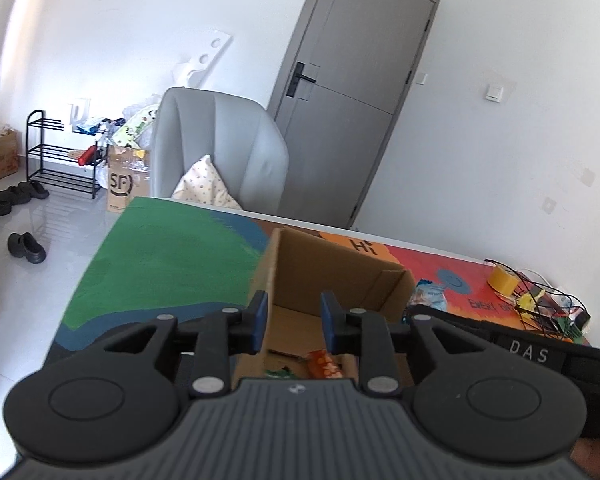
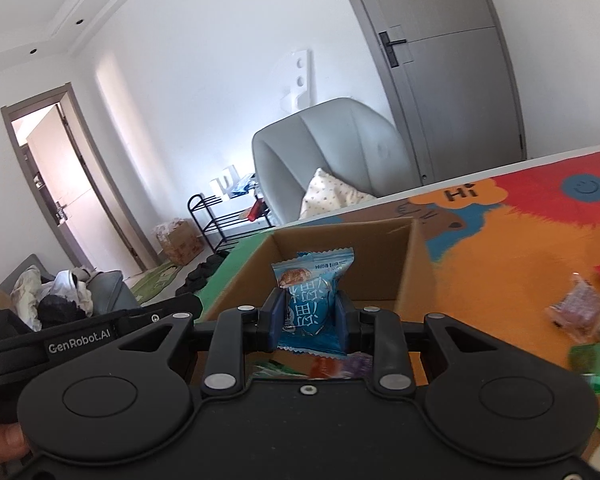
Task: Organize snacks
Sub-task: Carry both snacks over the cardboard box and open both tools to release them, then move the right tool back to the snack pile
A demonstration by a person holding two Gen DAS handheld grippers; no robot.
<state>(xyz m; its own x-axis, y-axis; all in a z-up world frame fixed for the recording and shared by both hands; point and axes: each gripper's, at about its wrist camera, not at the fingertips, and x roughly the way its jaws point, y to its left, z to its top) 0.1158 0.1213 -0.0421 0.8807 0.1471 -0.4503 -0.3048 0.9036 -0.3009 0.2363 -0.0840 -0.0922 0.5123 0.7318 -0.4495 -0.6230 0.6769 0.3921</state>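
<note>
White room, grey door (image 1: 352, 92), painted desk (image 1: 160, 264) | cardboard box (image 1: 332, 276) on desk — orange snack (image 1: 324, 362) inside | left tongs (image 1: 293, 322) parted, nothing between, over box | right tongs (image 2: 309, 320) clenched on blue snack packet (image 2: 310, 300) — above box (image 2: 380, 264).

The left gripper (image 1: 293, 322) hangs empty, fingers (image 1: 259, 320) parted, over the cardboard box (image 1: 332, 276) at centre frame, orange snack packet (image 1: 325, 364) inside.
</note>
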